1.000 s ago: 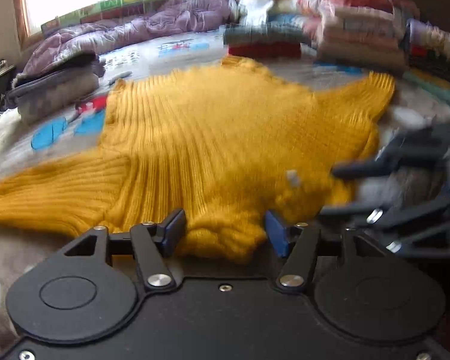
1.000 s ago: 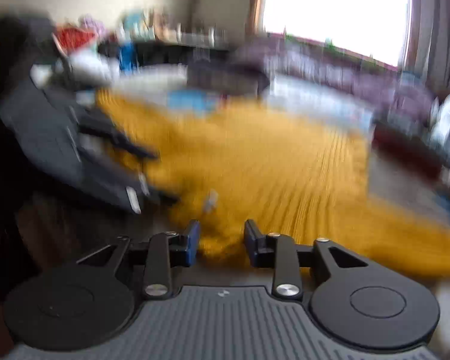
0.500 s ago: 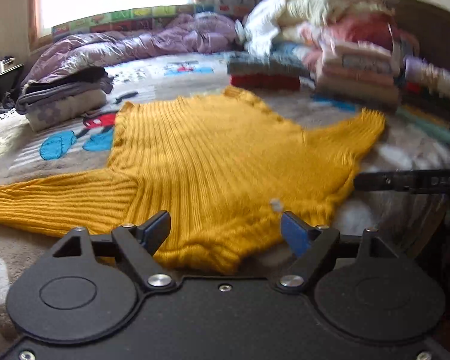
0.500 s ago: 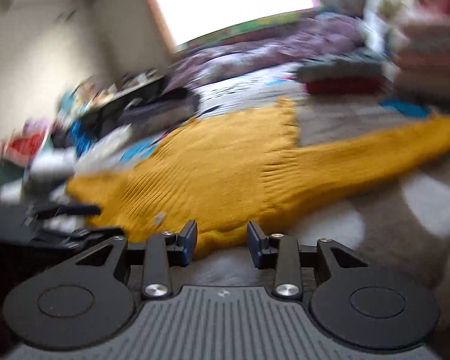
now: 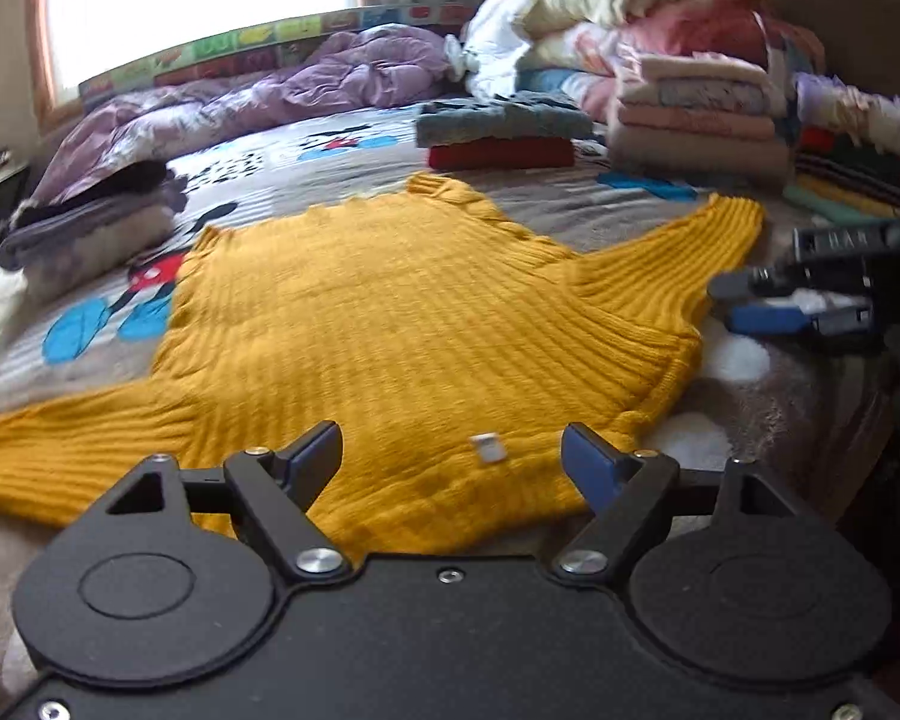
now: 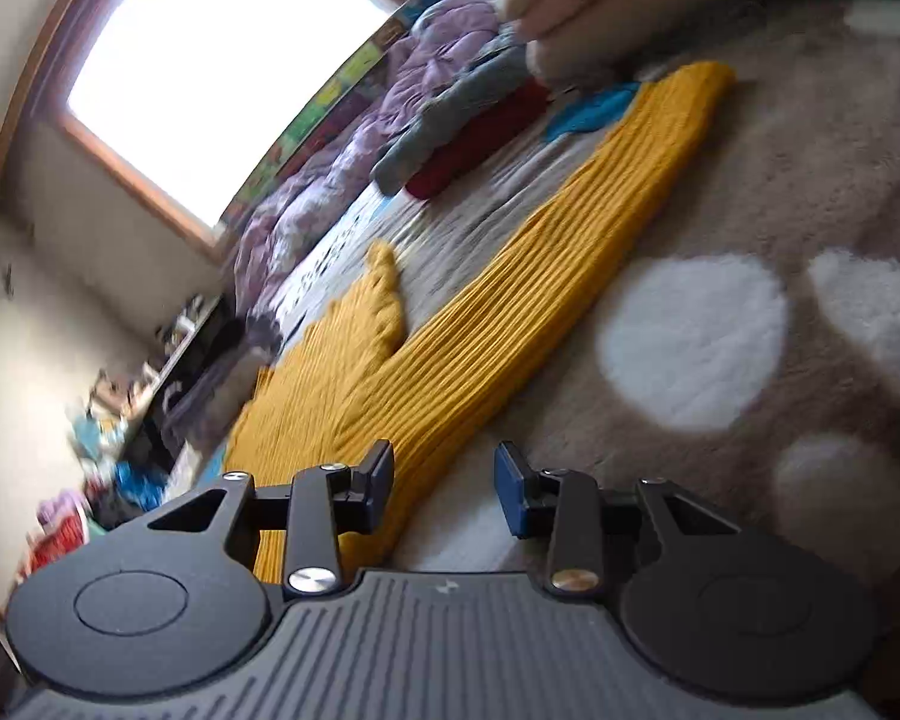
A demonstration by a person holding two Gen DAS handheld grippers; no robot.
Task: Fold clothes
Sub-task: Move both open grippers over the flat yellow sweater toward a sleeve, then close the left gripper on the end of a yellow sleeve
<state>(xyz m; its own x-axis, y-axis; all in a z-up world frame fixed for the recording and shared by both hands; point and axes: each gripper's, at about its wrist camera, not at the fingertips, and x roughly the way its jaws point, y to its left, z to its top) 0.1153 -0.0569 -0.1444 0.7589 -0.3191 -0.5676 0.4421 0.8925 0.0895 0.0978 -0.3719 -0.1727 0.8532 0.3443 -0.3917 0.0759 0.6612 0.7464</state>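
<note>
A mustard-yellow ribbed sweater (image 5: 402, 324) lies flat on the bed with both sleeves spread out and a small white tag near its closest edge. My left gripper (image 5: 450, 459) hovers open just above that near edge, nothing between its fingers. In the left wrist view my right gripper (image 5: 750, 300) shows at the right, beside the sweater's right sleeve. The right wrist view is tilted; there my right gripper (image 6: 444, 483) is open and empty, low over the bedspread at the edge of the sweater's sleeve (image 6: 510, 300).
Stacks of folded clothes (image 5: 690, 120) line the back right, with a grey and red pile (image 5: 498, 138) in front. A purple duvet (image 5: 258, 102) lies under the window. A folded dark pile (image 5: 90, 222) sits at the left. The bedspread (image 6: 750, 210) is brown with white spots.
My left gripper opened wider and stayed near the sweater's near edge. My right gripper swung away to the right, rolled over, and opened a little beside the right sleeve.
</note>
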